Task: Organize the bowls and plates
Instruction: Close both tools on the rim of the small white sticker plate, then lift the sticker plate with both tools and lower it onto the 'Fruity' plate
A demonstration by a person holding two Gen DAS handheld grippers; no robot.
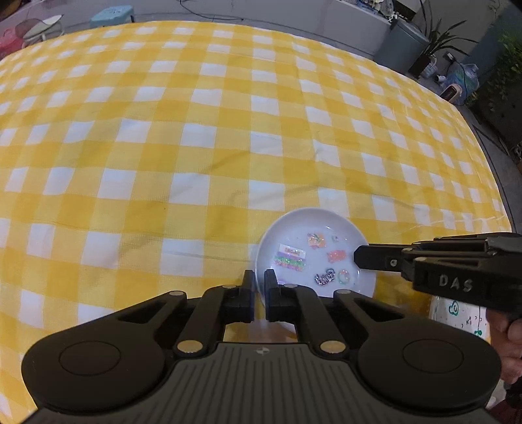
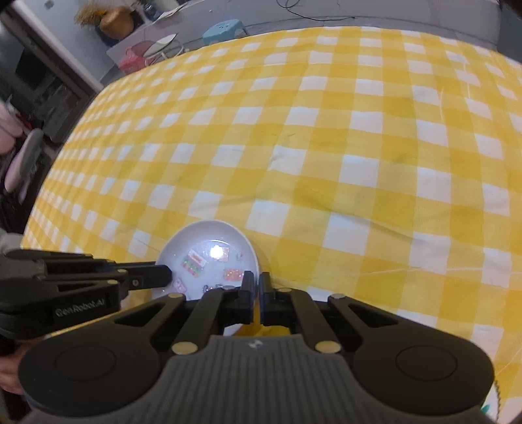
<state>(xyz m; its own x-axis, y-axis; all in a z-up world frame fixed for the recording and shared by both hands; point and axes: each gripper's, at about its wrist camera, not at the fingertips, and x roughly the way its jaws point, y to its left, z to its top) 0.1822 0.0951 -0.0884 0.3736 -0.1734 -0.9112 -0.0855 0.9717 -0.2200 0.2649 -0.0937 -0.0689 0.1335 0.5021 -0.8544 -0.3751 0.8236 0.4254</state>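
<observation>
A small white plate [image 1: 313, 248] with colourful stickers in it shows low in both views, over the yellow checked tablecloth [image 1: 195, 146]. My left gripper [image 1: 259, 282] is shut on the plate's left rim. My right gripper [image 2: 256, 283] is shut on the plate's [image 2: 208, 251] right rim. Each gripper shows in the other's view, the right [image 1: 362, 257] reaching in over the far rim and the left [image 2: 166, 275] likewise. Whether the plate rests on the cloth or is lifted, I cannot tell.
Another white dish with green drawings [image 1: 456, 313] sits at the lower right, partly behind the right gripper. The tablecloth [image 2: 359, 146] stretches ahead. Beyond the table's edge are a blue stool [image 2: 225, 27], plants [image 1: 440, 45] and clutter.
</observation>
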